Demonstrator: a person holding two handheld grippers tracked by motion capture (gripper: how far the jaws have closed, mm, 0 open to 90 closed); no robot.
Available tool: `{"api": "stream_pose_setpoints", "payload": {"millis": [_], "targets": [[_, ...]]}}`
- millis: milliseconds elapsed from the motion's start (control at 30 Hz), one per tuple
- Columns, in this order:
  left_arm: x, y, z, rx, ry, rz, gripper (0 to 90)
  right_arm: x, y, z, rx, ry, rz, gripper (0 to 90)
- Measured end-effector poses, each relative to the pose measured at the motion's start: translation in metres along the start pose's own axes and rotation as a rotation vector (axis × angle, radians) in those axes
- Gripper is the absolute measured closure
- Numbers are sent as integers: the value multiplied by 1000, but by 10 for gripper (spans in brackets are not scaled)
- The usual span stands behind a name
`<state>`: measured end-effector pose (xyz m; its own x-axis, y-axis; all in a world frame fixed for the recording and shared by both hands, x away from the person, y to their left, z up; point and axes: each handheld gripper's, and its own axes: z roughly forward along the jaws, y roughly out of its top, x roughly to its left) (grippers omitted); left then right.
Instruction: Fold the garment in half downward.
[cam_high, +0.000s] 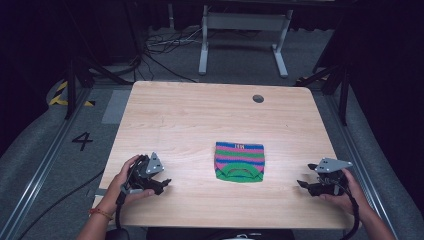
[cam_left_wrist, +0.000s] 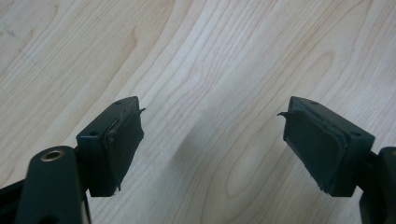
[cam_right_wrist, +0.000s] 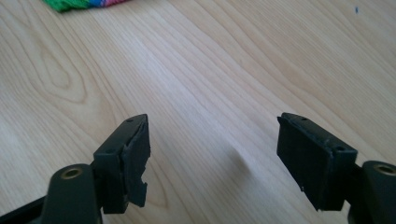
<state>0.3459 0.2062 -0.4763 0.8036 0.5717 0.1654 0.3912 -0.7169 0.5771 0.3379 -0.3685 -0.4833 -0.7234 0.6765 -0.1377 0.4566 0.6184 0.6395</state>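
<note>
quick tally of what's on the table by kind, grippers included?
Striped knit garment: 1, lying flat near the table's middle
Handheld grippers: 2, left gripper and right gripper, both open and holding nothing
Cable hole in the tabletop: 1
Total: 4

black "4" on floor (cam_high: 82, 141) left of table (cam_high: 175, 115)

One wooden counter (cam_high: 200, 115) carries one striped knitted cloth (cam_high: 239, 161), folded. One round hole (cam_high: 258, 98) sits in the counter's far right part. Two grippers: the left gripper (cam_high: 161, 184) and the right gripper (cam_high: 303, 185), each with two fingers.
</note>
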Motion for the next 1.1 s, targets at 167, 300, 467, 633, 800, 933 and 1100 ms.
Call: {"api": "stream_pose_setpoints", "payload": {"millis": [167, 300, 467, 633, 800, 933, 1100], "targets": [[4, -13, -5, -8, 12, -35, 198, -6, -14, -5, -4, -2, 41, 270], [7, -23, -12, -10, 33, -58, 199, -8, -24, -9, -17, -17, 65, 259], [11, -38, -20, -25, 48, -106, 195, -11, -37, -13, -42, -23, 114, 259], [19, -57, -24, -58, 42, -184, 184, -14, -49, -16, -79, -15, 174, 235], [22, -66, -23, -74, 6, -234, 173, -16, -59, -18, -109, -13, 222, 204], [23, -74, -21, -88, -14, -282, 161, -18, -60, -17, -97, -6, 247, 174], [23, -77, -22, -92, -2, -301, 156, -18, -59, -17, -97, -6, 245, 170]]}}
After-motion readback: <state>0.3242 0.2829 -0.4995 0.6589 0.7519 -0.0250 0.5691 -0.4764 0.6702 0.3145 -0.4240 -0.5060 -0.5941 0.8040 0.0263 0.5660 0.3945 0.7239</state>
